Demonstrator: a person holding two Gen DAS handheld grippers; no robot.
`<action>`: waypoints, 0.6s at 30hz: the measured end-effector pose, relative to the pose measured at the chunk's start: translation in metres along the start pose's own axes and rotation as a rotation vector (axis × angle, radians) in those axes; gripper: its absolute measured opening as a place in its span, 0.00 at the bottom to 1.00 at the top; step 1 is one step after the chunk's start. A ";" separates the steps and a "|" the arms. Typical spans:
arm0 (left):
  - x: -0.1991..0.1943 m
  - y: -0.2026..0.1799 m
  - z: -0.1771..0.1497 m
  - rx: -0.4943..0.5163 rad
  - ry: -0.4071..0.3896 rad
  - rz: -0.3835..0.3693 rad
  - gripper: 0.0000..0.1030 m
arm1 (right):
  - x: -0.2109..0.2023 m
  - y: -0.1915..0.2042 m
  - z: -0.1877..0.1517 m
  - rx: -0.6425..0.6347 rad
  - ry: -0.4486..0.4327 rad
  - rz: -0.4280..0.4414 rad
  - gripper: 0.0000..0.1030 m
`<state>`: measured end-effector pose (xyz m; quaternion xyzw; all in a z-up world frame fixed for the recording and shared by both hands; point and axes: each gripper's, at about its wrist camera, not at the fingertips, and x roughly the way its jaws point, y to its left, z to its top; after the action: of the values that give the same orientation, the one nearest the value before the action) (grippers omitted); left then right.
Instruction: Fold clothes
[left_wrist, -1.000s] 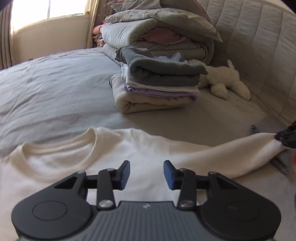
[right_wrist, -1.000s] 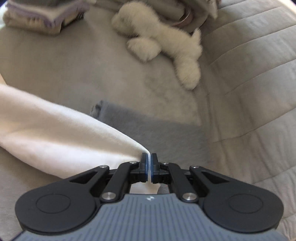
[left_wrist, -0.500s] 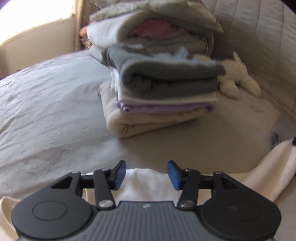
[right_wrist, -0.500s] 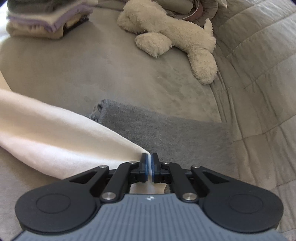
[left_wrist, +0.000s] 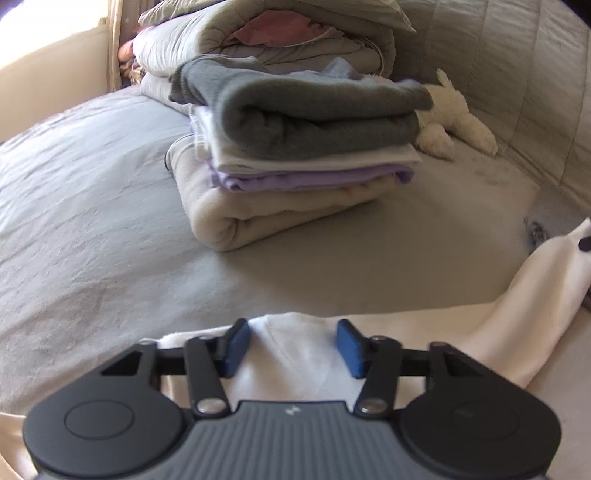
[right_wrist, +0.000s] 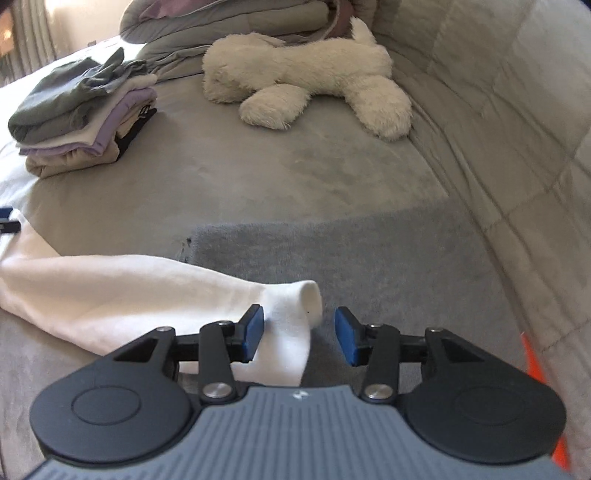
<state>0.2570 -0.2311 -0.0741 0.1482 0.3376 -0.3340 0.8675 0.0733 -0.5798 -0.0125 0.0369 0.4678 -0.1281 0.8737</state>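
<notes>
Item: cream sweatshirt (left_wrist: 303, 354), soft, limp, light; our left gripper (left_wrist: 291, 345) and right gripper (right_wrist: 299, 334) both gape, so we would pinch its cuff (right_wrist: 295, 310)

- Sweatshirt (left_wrist: 306, 354): plain cream-white.
- Gripper pads (right_wrist: 255, 332): blue on black arms, ribbed grey body.
- Folded stack (left_wrist: 295, 147) at 12 o'clock: dark grey, white, lilac, beige.
- Plush toy (right_wrist: 314, 74): off-white.
- Bed cover (left_wrist: 74, 221): pale grey.
- Mat (right_wrist: 369, 258): darker grey.
</notes>
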 end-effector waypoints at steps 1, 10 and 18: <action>0.001 -0.001 -0.001 0.009 0.001 -0.001 0.38 | 0.001 -0.003 -0.002 0.014 -0.002 0.010 0.46; -0.026 -0.010 -0.017 -0.073 -0.231 0.144 0.06 | -0.011 0.006 -0.013 -0.032 -0.143 -0.009 0.09; -0.010 -0.020 -0.014 -0.064 -0.203 0.244 0.06 | -0.018 0.014 0.002 -0.110 -0.187 -0.096 0.08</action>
<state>0.2308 -0.2343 -0.0785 0.1257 0.2383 -0.2286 0.9355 0.0687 -0.5631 0.0025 -0.0456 0.3917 -0.1471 0.9071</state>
